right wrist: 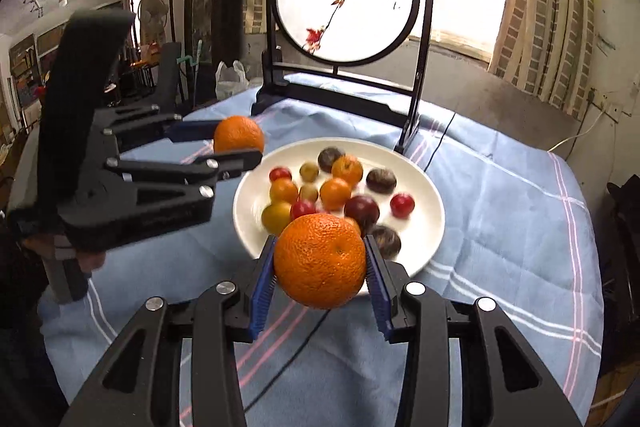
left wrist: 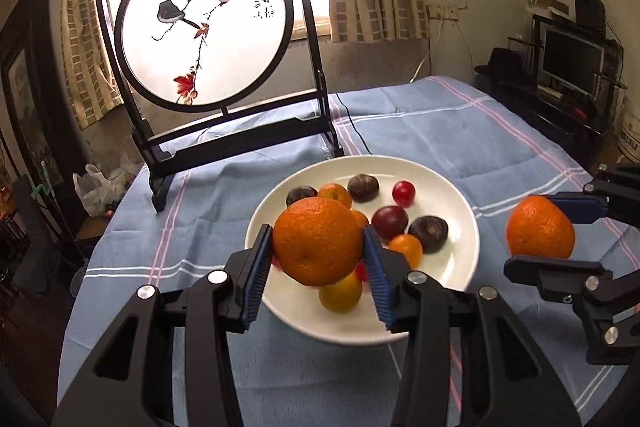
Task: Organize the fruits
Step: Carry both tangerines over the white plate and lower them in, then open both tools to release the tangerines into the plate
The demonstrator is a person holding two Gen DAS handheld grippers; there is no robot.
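My left gripper point(left wrist: 318, 247) is shut on a large orange point(left wrist: 318, 241), held in the air above the near part of a white plate point(left wrist: 460, 267). The right wrist view shows my right gripper point(right wrist: 320, 261) shut on a second large orange point(right wrist: 320, 261) over the plate's point(right wrist: 248, 211) near rim. Each gripper with its orange shows in the other view: the right gripper point(left wrist: 540, 233) to the plate's right, the left gripper point(right wrist: 240, 141) to its left. On the plate lie several small fruits: orange kumquats point(right wrist: 335, 193), red cherry tomatoes point(right wrist: 402, 205), dark chestnuts point(left wrist: 363, 188) and a yellow tomato point(left wrist: 340, 293).
A blue cloth point(left wrist: 460, 131) with white and pink stripes covers the table. A black-framed round screen with painted birds point(left wrist: 206, 23) stands behind the plate. A thin black cable point(left wrist: 354, 129) runs over the cloth beside its foot. A monitor point(left wrist: 570, 57) stands far right.
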